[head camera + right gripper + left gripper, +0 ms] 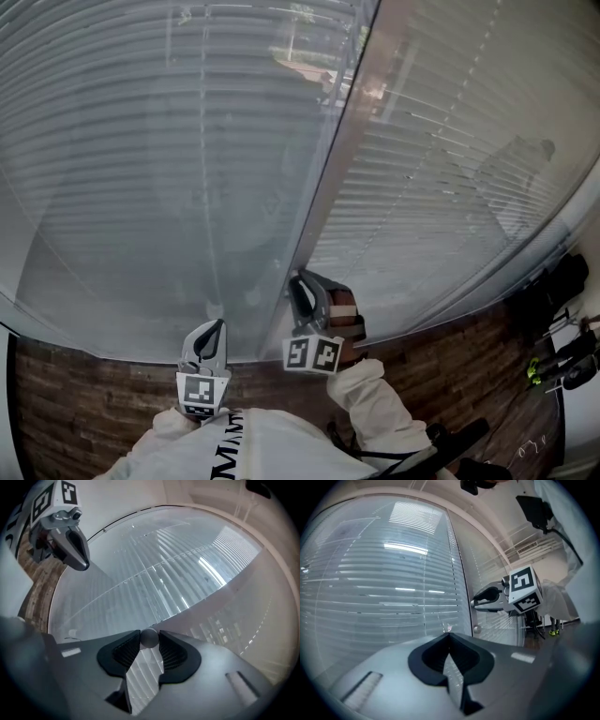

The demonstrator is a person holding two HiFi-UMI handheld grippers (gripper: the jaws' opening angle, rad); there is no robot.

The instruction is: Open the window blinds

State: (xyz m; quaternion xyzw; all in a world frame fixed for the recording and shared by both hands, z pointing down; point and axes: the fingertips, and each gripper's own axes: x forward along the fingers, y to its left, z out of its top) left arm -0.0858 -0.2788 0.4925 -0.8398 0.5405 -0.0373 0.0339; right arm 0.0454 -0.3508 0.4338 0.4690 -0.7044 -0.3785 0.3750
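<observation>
Closed grey slatted blinds (187, 169) fill the curved window, split by a pale upright frame post (337, 159). In the head view my right gripper (296, 278) reaches the foot of that post, rolled onto its side. In the right gripper view a small grey round knob (149, 638) sits between the tips of my right gripper (149, 640), touching both pads. My left gripper (216, 325) hangs a little to the left, level, close to the blinds. In the left gripper view its tips (450, 635) meet with nothing between them. My right gripper (473, 603) shows there beside the post.
A small round fitting (477, 629) sits low on the post, below the right gripper. Brick-patterned floor (84, 394) runs along the window's foot. Dark equipment (553, 291) stands at the right. Cream sleeves (375, 394) fill the bottom of the head view.
</observation>
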